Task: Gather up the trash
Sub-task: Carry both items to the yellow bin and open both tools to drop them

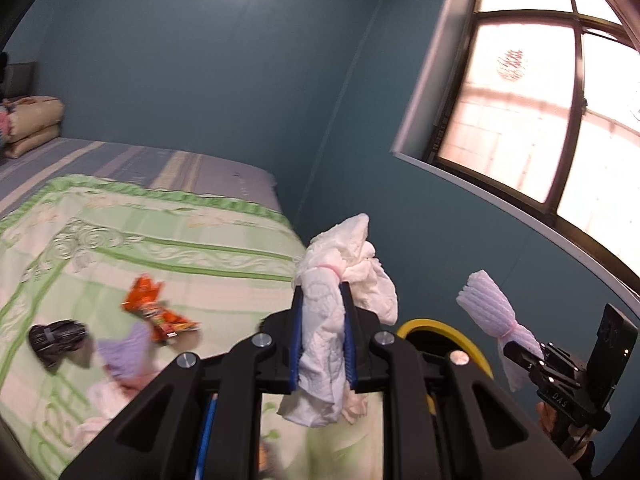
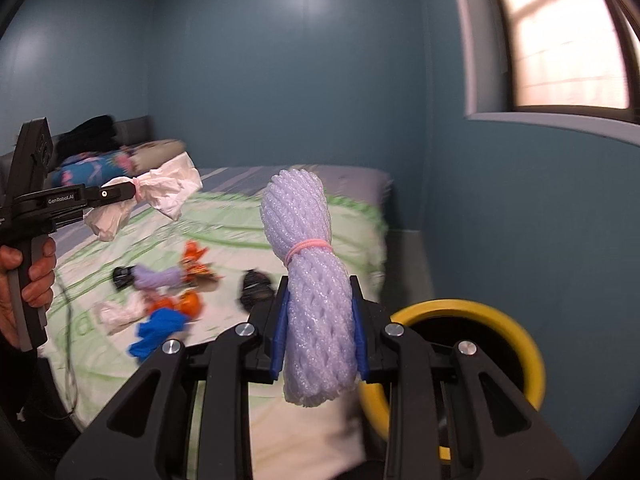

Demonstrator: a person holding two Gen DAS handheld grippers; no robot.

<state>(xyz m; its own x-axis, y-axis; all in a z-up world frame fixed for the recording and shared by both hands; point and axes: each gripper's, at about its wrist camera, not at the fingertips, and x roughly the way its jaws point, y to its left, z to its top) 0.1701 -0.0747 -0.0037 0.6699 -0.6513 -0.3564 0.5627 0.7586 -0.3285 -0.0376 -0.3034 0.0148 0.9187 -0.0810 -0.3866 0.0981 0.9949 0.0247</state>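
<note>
My left gripper [image 1: 322, 300] is shut on a white tissue bundle [image 1: 340, 264] tied with a pink band, held above the bed's right edge; it also shows in the right wrist view [image 2: 160, 192]. My right gripper [image 2: 320, 300] is shut on a pale lilac foam net roll [image 2: 308, 256] tied with a pink band; in the left wrist view the roll [image 1: 486, 308] hangs over the yellow-rimmed bin [image 1: 444, 330]. The bin [image 2: 516, 328] stands beside the bed, below and right of both grippers. More trash lies on the bed: an orange wrapper [image 1: 154, 310], a black piece [image 1: 56, 340], a purple piece [image 1: 126, 350].
The bed has a green and white quilt [image 1: 160, 240] and folded bedding [image 1: 34, 120] at its head. A blue cloth piece [image 2: 160, 330] and a white wad [image 2: 118, 314] lie near the bed's front. Blue walls and a window [image 1: 540, 112] are to the right.
</note>
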